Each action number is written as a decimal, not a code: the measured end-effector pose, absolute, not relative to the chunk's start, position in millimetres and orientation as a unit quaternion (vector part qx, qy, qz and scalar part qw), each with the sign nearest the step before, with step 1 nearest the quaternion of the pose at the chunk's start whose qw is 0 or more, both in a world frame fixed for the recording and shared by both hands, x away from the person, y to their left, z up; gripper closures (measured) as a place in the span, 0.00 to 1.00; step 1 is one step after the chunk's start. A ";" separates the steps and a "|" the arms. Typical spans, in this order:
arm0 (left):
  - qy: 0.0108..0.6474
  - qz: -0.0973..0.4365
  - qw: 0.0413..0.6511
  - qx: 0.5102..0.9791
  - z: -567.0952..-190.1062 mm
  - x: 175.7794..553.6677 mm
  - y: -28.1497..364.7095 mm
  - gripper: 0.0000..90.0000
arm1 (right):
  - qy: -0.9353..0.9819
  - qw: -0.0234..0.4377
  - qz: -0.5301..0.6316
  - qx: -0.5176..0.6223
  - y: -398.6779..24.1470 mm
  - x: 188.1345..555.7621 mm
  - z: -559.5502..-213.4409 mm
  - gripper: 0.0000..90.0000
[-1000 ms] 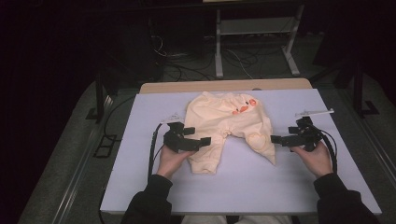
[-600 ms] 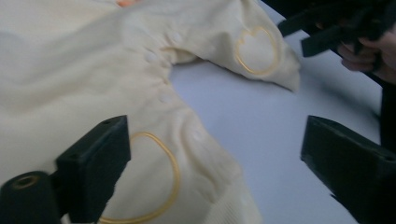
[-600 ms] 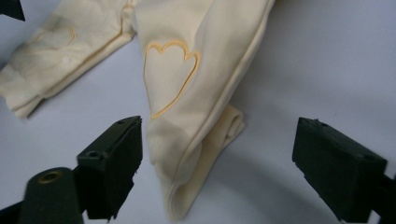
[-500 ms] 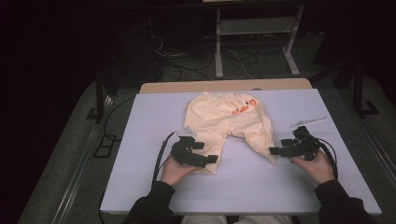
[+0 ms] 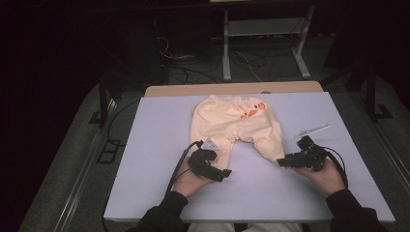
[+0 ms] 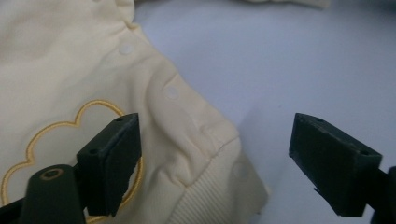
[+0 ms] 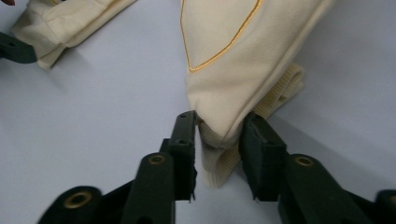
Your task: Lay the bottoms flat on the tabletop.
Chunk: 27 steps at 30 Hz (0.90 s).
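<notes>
**Grippers at the two leg cuffs of a pair of baby trousers**

Right gripper [image 7: 217, 156], held in the person's right hand, has its two black jaws closed in around the ribbed cuff of one trouser leg [image 7: 233, 88]. Its jaws have just been closing, and the folded cream cloth sits bunched between them, pinched at the hem. In the high view this gripper [image 5: 285, 163] lies low over the table, pointing left at the end of that leg.

Left gripper [image 6: 215, 163] has its jaws spread wide, though they too have just been closing a little. The other leg's cuff [image 6: 205, 196] lies between them, not pressed by either pad: one jaw hangs over the cloth near a stitched yellow outline, the other over bare table. In the high view this gripper [image 5: 223, 175] sits at the lower end of that leg.

The cream baby trousers [image 5: 227, 123] lie flat near the middle of the pale lilac table [image 5: 145, 145], waistband away from the person, an orange motif near the waist. A thin light-coloured stick [image 5: 312, 130] rests on the table beyond the right gripper.
</notes>
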<state>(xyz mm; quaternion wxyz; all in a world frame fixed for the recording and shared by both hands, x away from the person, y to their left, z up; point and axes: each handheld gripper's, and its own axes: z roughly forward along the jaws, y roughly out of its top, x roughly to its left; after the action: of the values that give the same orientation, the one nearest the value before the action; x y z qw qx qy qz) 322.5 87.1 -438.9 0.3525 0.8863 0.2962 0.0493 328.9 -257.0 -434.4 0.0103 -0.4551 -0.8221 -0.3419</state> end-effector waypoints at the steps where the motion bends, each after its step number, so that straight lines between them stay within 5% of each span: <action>1: 0.295 0.056 0.344 0.890 -439.6 322.3 85.9 0.22 | -0.823 0.010 -0.340 -0.454 -255.9 329.0 -435.0 0.76; 6: 0.279 0.101 0.315 0.902 -441.7 317.5 79.7 0.48 | -0.825 0.012 -0.334 -0.456 -252.5 329.9 -435.7 0.83; 12: 0.276 0.110 0.307 0.904 -439.5 318.7 81.0 0.67 | -0.824 0.018 -0.339 -0.454 -248.1 329.8 -429.3 0.85; 27: 0.248 0.082 0.316 0.912 -425.9 321.4 90.8 0.73 | -0.792 0.048 -0.421 -0.439 -253.9 328.5 -405.8 0.85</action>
<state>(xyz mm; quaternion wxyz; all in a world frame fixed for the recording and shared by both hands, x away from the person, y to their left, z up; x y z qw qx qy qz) 321.4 90.8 -425.9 0.3165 0.9120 0.2477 0.0820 328.5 -253.9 -405.8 0.0482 -0.4390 -0.7921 -0.4214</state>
